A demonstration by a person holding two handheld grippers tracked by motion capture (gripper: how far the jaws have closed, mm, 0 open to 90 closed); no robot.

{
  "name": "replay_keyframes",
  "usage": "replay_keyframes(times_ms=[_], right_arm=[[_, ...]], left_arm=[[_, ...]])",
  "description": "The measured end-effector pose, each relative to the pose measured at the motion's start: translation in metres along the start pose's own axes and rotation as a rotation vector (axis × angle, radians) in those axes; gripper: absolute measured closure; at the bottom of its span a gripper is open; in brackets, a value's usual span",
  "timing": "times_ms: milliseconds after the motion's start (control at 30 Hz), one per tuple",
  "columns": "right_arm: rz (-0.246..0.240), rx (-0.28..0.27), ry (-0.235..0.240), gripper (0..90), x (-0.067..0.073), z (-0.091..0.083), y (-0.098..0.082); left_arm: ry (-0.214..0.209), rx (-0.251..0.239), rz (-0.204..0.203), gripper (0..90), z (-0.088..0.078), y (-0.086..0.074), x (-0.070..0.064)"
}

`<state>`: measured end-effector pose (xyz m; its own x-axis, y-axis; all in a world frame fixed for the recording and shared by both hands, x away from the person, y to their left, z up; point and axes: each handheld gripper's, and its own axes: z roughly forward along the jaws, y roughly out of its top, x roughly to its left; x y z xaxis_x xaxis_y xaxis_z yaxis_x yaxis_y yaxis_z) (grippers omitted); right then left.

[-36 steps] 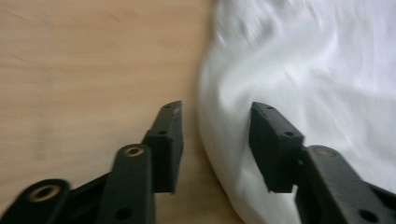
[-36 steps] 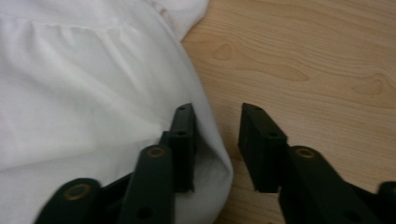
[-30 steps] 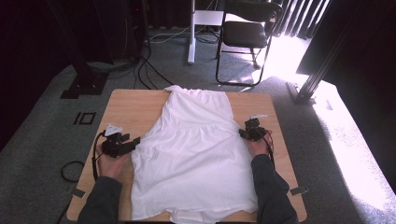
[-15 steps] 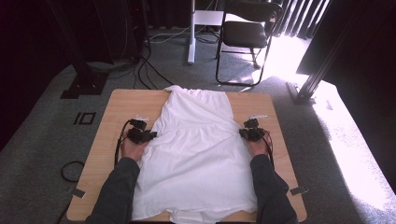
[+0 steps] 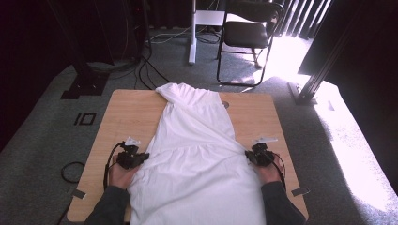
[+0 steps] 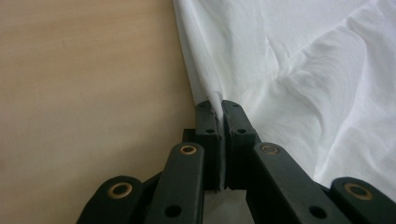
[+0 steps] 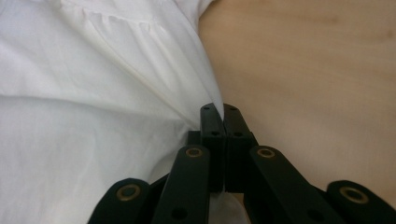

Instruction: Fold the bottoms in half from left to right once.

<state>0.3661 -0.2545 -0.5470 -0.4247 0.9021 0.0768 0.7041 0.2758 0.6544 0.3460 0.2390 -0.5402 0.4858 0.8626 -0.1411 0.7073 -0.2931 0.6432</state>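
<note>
A single white garment is lying spread along the middle of the wooden table, narrow at its far end near the table's far edge and widening toward the person, where its hem is running off the near edge of the high view. The cloth is looking thin and softly wrinkled, with a gathered seam crossing it about halfway and a diagonal fold running from the far end down toward the right side. The left gripper is sitting at the garment's left edge, and in the left gripper view its jaws, having just been closing, are now pinching a thin fold of that edge between the pads. The right gripper is sitting at the garment's right edge, and in the right gripper view its jaws, likewise just closed, are clamping the cloth's border. Bare wood is showing on both sides of the garment, a wider strip on the left than on the right, where the gripper is working near the table's side edge. One black chair is standing on the grey carpet well beyond the table, and two grippers, one in each hand, are working here.
</note>
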Motion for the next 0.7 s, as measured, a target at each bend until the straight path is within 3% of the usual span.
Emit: replay_keyframes(times_ms=[100,233,267,300,333,367,400,433,533,700], right_arm=[[0.012,0.005,0.025,89.4,0.006,-0.015,-0.019],[0.024,0.028,0.057,89.1,0.012,-0.030,-0.036],[0.024,0.043,0.064,86.2,0.013,-0.032,-0.037],[0.005,0.050,0.068,76.2,0.014,-0.034,-0.036],[0.005,0.050,0.068,76.2,0.014,-0.034,-0.036],[0.005,0.050,0.068,76.2,0.014,-0.034,-0.036],[-0.053,-0.006,0.036,50.9,0.019,-0.040,-0.023],[-0.060,-0.041,0.039,46.9,0.020,-0.042,-0.015],[-0.107,-0.090,0.065,42.7,0.027,-0.038,0.015],[-0.215,-0.087,0.093,43.6,0.050,-0.003,0.066]], left_arm=[[-0.024,0.014,0.021,87.7,-0.011,-0.015,-0.009],[-0.071,0.029,0.018,87.4,-0.025,-0.033,-0.015],[-0.066,0.022,0.038,85.9,-0.028,-0.034,-0.017],[-0.066,0.022,0.038,77.8,-0.028,-0.034,-0.017],[-0.055,-0.003,0.055,77.8,-0.031,-0.034,-0.017],[-0.055,-0.003,0.055,66.6,-0.031,-0.034,-0.017],[-0.014,-0.088,0.010,56.5,-0.039,-0.024,-0.009],[-0.009,-0.117,-0.008,53.4,-0.041,-0.019,-0.006],[-0.005,-0.143,-0.013,50.3,-0.039,0.002,0.001],[-0.010,-0.148,0.024,48.4,-0.021,0.033,-0.001]])
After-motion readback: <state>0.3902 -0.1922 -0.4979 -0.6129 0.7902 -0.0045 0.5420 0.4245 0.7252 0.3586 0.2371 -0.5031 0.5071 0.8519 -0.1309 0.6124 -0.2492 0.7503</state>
